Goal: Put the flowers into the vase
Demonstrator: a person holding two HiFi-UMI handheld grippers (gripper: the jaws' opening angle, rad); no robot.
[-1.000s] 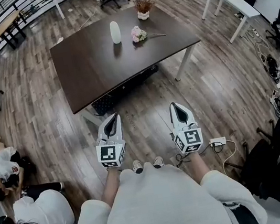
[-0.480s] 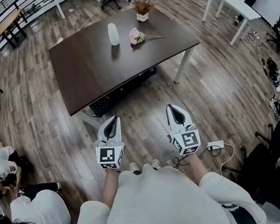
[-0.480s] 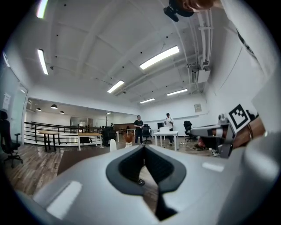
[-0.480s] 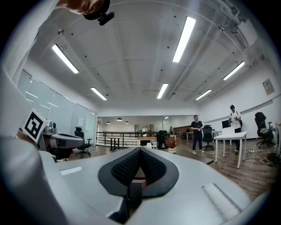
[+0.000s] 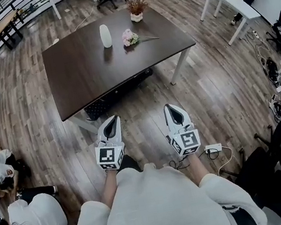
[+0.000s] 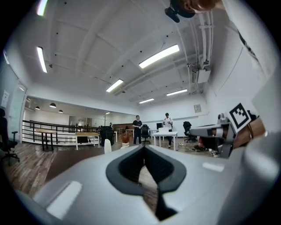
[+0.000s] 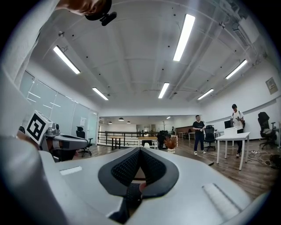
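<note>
Head view: stands well short of the dark table in the upper middle of the frame, where the pink flowers lie just right of the upright white vase, with the left gripper and right gripper low in the centre, side by side, pointing toward it. Left gripper view: shows jaws pressed together on nothing at lower centre, the vase tiny at mid-left beyond. Right gripper view: shows the same closed, empty tips, so reads as the approach step; next calls for reaching the table, spreading one gripper and pinching the flower stems.
</note>
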